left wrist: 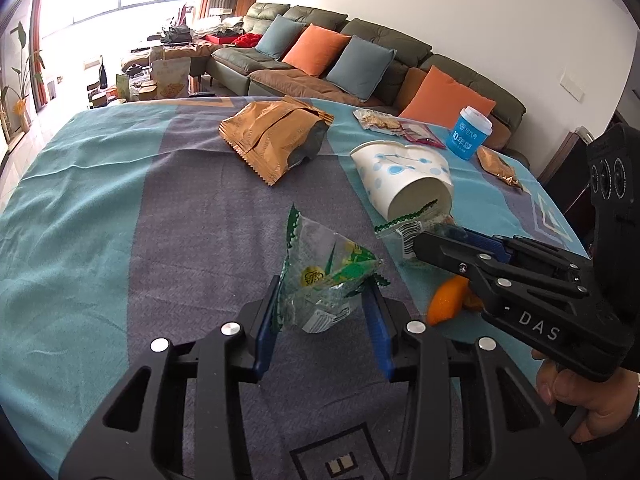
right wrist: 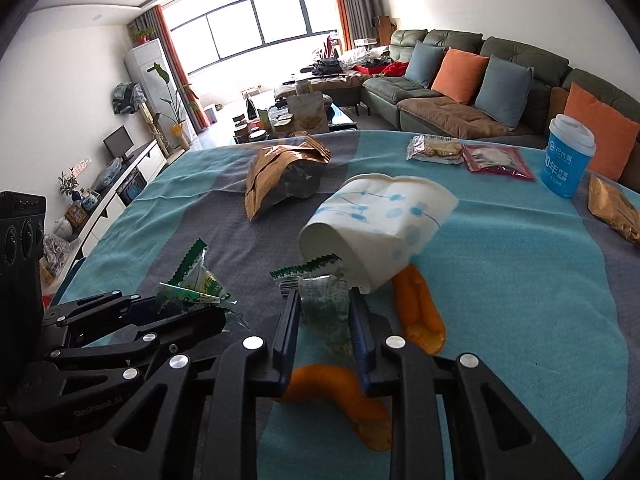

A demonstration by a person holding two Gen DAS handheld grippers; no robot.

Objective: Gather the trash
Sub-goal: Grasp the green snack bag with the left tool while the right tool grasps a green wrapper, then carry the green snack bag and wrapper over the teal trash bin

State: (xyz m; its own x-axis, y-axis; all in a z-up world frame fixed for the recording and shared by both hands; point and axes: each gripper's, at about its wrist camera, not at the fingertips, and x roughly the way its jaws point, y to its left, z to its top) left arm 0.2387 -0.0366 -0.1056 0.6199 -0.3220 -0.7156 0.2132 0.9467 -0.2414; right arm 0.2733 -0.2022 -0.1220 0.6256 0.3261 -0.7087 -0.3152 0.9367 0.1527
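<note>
Two grippers: black two-finger tongs with blue pads, one in each hand, side by side over the table.
Left gripper (left wrist: 324, 304): clenched on one crumpled clear wrapper with green print (left wrist: 328, 276), pads pressing both of its sides, the wrapper standing up off the cloth.
Right gripper (right wrist: 325, 320): clenched on a second clear green-printed wrapper (right wrist: 326, 304), just in front of the tipped cup's base.
Hands: one hand (left wrist: 592, 396) shows, gripping the right gripper's handle.
Orange peel pieces: two curved strips (right wrist: 420, 312), one beside the right tongs, one beneath them.
Paper cups: one white cup with blue dots (right wrist: 380, 224), lying on its side, rim squashed.
Lidded cups: one blue cup with a white lid (right wrist: 568, 156), upright at the far right.
Gold foil bags: one large torn bag (right wrist: 284, 176) mid-table, one small packet (right wrist: 614, 208) at the right edge.
Snack packets: two flat ones (right wrist: 472, 154), far side, touching each other.
Tablecloth: one, teal and grey (right wrist: 520, 264).
Sofa cushions: two orange, two blue-grey (right wrist: 504, 88).
</note>
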